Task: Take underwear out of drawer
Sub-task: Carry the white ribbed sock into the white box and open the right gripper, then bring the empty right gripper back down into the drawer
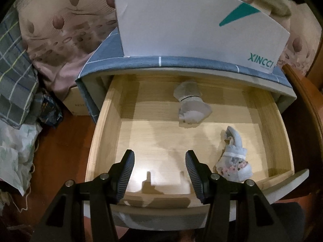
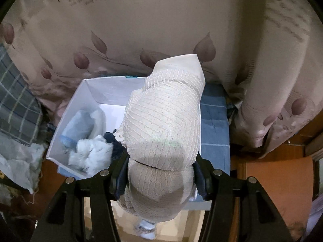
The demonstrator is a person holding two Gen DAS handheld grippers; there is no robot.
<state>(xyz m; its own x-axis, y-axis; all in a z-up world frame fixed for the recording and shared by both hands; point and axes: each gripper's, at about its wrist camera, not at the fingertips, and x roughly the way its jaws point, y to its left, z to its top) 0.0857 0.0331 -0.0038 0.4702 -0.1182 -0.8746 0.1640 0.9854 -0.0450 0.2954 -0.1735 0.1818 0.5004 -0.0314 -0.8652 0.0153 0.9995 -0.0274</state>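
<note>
The right gripper (image 2: 161, 173) is clamped on a rolled beige underwear bundle (image 2: 163, 125), its fingers pressing either side of the waist where a thin black band cinches it; the roll rises ahead of the fingers over the near right corner of the open white box (image 2: 84, 92), which already holds pale blue and white garments (image 2: 86, 139). The knit looks soft, light and springy, so a pinch across the middle of a roll should hold without slipping. The left gripper (image 1: 160, 173) hangs with its jaws spread and empty above the front edge of the wooden drawer (image 1: 101, 131). Two pieces remain inside: a grey-white roll (image 1: 191, 104) toward the back edge, well ahead of that claw, and a pale floral one (image 1: 234, 157) near the front right corner, just beside its right finger.
</note>
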